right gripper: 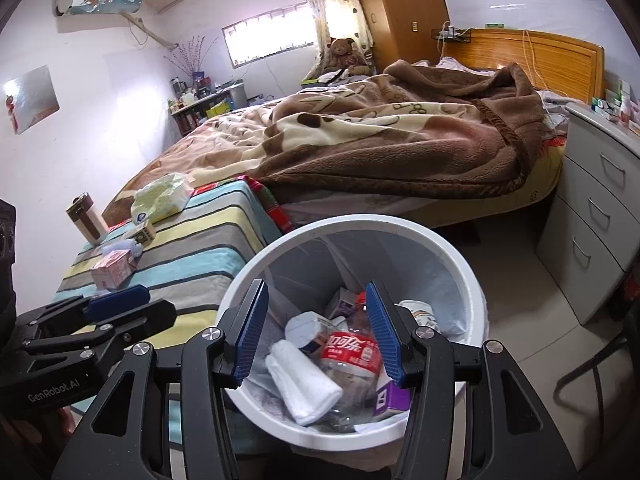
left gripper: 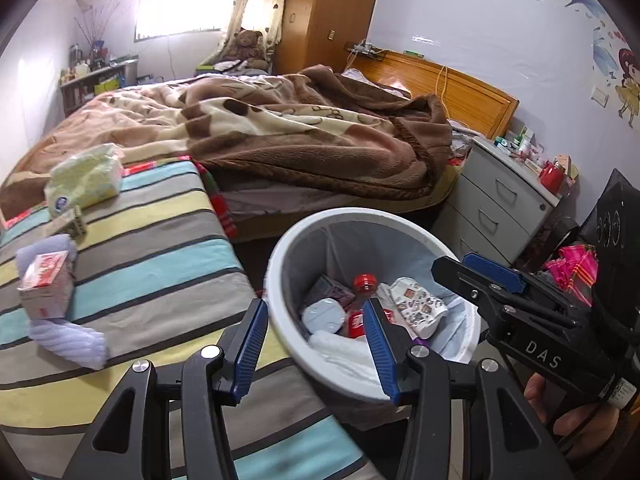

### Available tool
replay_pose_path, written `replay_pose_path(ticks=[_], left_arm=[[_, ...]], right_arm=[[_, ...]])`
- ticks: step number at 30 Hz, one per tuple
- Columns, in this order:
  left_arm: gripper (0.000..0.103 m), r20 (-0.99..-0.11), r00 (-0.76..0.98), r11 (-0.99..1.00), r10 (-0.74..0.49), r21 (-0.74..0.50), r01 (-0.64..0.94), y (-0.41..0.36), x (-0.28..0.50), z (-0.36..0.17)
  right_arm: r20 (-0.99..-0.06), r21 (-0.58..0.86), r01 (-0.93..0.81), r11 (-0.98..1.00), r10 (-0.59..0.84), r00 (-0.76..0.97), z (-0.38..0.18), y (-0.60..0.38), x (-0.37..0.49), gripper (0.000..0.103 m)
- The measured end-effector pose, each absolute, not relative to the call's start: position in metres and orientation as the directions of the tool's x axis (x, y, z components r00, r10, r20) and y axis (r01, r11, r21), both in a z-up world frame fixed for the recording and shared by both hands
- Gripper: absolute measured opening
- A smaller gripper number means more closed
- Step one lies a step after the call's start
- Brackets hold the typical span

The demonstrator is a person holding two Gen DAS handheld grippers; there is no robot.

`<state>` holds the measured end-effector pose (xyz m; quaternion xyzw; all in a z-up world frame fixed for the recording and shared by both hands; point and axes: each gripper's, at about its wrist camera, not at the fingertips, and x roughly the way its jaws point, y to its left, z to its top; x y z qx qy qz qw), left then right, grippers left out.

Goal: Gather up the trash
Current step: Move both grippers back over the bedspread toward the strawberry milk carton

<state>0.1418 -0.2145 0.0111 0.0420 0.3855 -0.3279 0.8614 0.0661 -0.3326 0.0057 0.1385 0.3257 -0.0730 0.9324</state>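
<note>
Blue-padded jaws of the left gripper (left gripper: 316, 344) stand apart with nothing between them, hanging over the seam where the striped bench (left gripper: 168, 264) meets the bin (left gripper: 276, 264). The right gripper (right gripper: 316, 332), jaws likewise parted and empty, hangs directly over the bin's mouth, tilted down into it.

Inside the bin lie a cola bottle (right gripper: 352, 354), a rolled white cloth (right gripper: 304, 384), a purple carton (right gripper: 390, 398) and a printed cup (left gripper: 420, 308) (so much of the collecting looks done).

What seems left sits on the bench, away to the left of both grippers: a small pink carton (left gripper: 44, 284) lying on a pale lilac cloth (left gripper: 68, 340) near the bench's left edge, its long axis running roughly up and down in the left view. Beyond it, toward the far edge, lie a small tan box (left gripper: 76, 222) and a green tissue pack (left gripper: 86, 178).

The left gripper is clearly the nearer to the carton; it points downward and forward, and would need to swing left across the bench. The right gripper's hand (left gripper: 576, 420) shows below its handle.
</note>
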Motion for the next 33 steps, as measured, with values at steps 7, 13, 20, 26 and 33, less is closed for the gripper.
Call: replay_pose_path(ticks=[7,13,20,26,33], left_arm=[[0.05,-0.679,0.513,0.801,-0.526,-0.193,0.567,-0.187,0.145,0.016],[0.054,-0.671,0.551,0.833,-0.497,-0.189,0.52,-0.157,0.152,0.019],[0.056,-0.665,0.591,0.873,-0.457,-0.205,0.443,-0.115,0.168,0.02],[0.056,-0.67,0.62,0.904,-0.409,-0.204,0.376,-0.078,0.182,0.019],[0.057,-0.675,0.634,0.923,-0.377,-0.218,0.317,-0.04,0.196,0.017]], right_arm=[[-0.616,0.21,0.187,0.96,-0.019,0.788,0.009,-0.315,0.069,0.053],[-0.616,0.212,0.147,0.966,0.016,0.787,0.008,-0.3,0.075,0.053],[-0.624,0.216,0.086,0.973,0.07,0.778,0.004,-0.277,0.085,0.058],[-0.638,0.213,0.015,0.977,0.127,0.76,0.0,-0.254,0.095,0.058],[-0.655,0.211,-0.073,0.975,0.197,0.729,-0.006,-0.225,0.113,0.058]])
